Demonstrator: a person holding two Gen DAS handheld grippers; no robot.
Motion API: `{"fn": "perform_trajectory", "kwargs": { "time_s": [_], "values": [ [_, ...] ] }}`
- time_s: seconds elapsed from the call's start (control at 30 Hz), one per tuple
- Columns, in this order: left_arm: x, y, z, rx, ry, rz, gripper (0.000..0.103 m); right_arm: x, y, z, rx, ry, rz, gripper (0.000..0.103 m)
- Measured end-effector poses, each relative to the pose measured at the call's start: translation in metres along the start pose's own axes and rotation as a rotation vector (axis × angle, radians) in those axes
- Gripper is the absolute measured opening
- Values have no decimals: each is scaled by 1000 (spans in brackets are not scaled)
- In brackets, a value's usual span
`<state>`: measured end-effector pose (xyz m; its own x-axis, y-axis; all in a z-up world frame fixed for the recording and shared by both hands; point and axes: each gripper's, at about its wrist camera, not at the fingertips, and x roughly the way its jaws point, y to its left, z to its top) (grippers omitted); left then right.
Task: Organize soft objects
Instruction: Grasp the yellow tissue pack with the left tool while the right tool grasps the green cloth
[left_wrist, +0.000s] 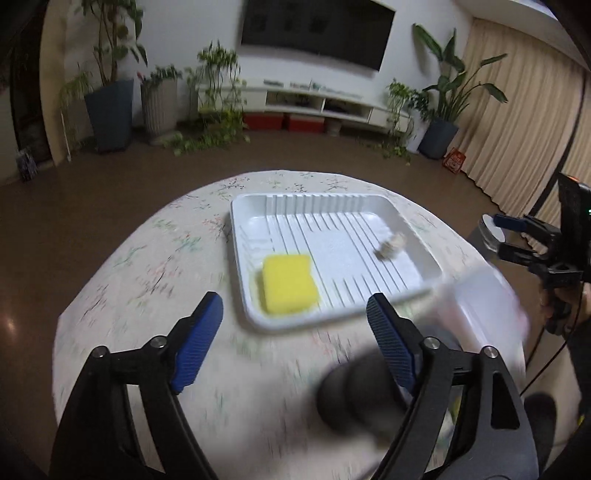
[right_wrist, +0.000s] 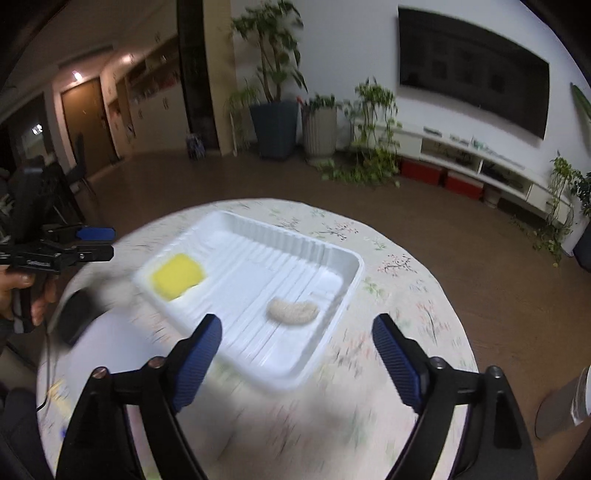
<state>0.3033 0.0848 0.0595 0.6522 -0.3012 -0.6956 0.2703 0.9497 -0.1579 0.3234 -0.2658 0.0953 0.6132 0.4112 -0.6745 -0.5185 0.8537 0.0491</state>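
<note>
- Tray (left_wrist: 424, 254), white, ribbed, on the round table (left_wrist: 147, 266): I count two soft items already inside it.
- Yellow sponge (left_wrist: 290, 282): near-left corner, directly ahead of my left tongs (left_wrist: 295, 341).
- Beige plush piece (right_wrist: 293, 311): opposite end, long axis across the ribs, just ahead of my right tongs (right_wrist: 295, 360).
- Both tongs: spread wide, nothing between the pads.
- Dark blurred lump (left_wrist: 360, 397): on the table close under my left tongs, likely the nearer next pick; I cannot identify it.
</note>
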Motion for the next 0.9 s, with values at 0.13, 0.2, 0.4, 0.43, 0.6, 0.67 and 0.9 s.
{"fn": "perform_trajectory", "kwargs": {
  "time_s": [0.13,0.2,0.4,0.43,0.6,0.67,0.9],
  "values": [
    [-43,-25,-56,20,2,-11,81,-59,39,-51,-33,-38,31,96],
    [-59,-32,-77,6,-2,-8,81,-74,55,-70,-29,-30,22,98],
    [-87,-68,-140,22,32,25,81,-91,109,-122,-44,32,27,98],
    [-89,-75,-150,33,39,45,81,-90,117,-130,-45,44,14,98],
    [-85,-81,-169,6,49,105,81,-78,138,-153,2,66,-35,98],
    [-80,-80,-169,9,52,116,81,-70,142,-155,14,74,-41,98],
    [-64,-76,-165,23,71,144,81,-36,132,-155,124,139,-55,97]
  ]
}}
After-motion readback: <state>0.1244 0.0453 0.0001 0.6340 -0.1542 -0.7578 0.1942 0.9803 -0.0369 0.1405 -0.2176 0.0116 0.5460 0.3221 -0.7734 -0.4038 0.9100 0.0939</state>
